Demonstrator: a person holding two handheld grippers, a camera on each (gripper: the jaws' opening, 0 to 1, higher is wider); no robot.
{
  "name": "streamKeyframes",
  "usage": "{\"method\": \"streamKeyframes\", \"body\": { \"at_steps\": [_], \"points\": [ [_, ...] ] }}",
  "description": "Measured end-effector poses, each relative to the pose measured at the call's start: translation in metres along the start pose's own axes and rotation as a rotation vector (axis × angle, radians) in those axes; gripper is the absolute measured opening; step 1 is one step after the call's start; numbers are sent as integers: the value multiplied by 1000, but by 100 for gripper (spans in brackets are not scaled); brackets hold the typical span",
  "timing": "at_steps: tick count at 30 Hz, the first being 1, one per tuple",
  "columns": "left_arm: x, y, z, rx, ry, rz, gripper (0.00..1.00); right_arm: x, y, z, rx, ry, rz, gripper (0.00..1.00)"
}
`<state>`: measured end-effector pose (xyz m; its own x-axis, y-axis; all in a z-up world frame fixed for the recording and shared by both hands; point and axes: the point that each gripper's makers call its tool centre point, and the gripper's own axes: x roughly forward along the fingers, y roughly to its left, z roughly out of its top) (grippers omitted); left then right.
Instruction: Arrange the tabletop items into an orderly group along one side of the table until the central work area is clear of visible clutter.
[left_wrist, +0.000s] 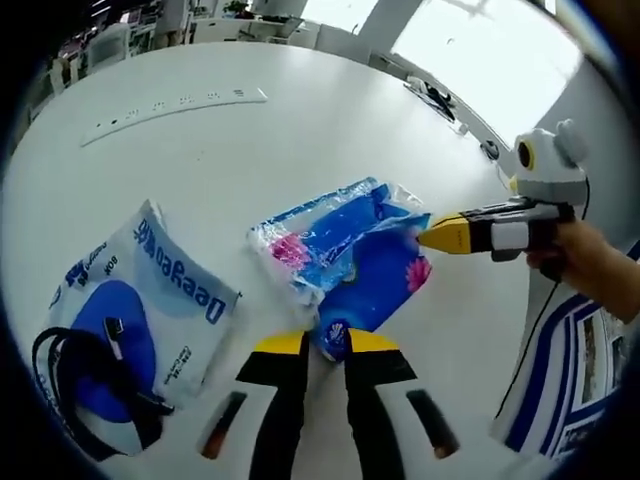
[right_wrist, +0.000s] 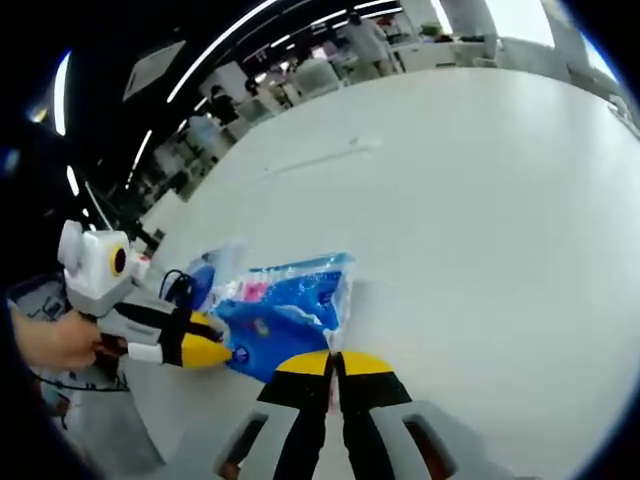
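A blue, pink and clear plastic packet (left_wrist: 340, 250) lies on the white table (left_wrist: 300, 150). Its near end sits between my left gripper's (left_wrist: 328, 345) yellow-tipped jaws, which are closed on it. My right gripper (left_wrist: 432, 236) comes in from the right, tips together at the packet's far edge. In the right gripper view the same packet (right_wrist: 285, 305) lies just beyond my right gripper (right_wrist: 335, 362), whose jaws are pressed together at its corner. The left gripper (right_wrist: 222, 354) meets the packet from the left.
A white pouch with blue print (left_wrist: 150, 300) lies to the left with a black cable (left_wrist: 70, 390) on its near corner. A white power strip (left_wrist: 170, 105) rests at the far side. A blue-and-white striped item (left_wrist: 560, 370) hangs past the right edge. Hands (left_wrist: 590, 265) hold both grippers.
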<state>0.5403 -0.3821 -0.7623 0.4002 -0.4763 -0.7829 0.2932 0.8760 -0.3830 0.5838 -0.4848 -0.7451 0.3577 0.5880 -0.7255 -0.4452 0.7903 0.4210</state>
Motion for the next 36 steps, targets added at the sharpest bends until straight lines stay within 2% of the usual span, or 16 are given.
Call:
{"method": "streamKeyframes", "body": {
  "at_steps": [6, 10, 14, 19, 21, 26, 32, 36],
  "points": [
    [2, -4, -3, -8, -8, -10, 14, 0, 0, 5, -30, -21, -2, 3],
    [-1, -5, -3, -11, -24, -12, 19, -2, -1, 5, -30, -41, -10, 19],
    [-8, -8, 1, 2, -55, -25, 27, -7, 0, -2, -34, -56, -18, 27],
    [-20, -13, 4, 35, -100, -39, 34, -19, 4, -9, -20, -89, -27, 41],
    [-27, -14, 3, 50, -108, -37, 36, -27, 5, -10, -10, -109, -37, 45],
    [-48, -13, 7, 115, -186, -9, 45, -41, 9, -12, 18, -147, -48, 53],
    [-75, -7, 2, 173, -223, 35, 55, -58, 19, -16, 30, -178, -55, 56],
    [-95, -1, -4, 242, -246, 73, 57, -67, 21, -20, 29, -190, -56, 57]
  ]
}}
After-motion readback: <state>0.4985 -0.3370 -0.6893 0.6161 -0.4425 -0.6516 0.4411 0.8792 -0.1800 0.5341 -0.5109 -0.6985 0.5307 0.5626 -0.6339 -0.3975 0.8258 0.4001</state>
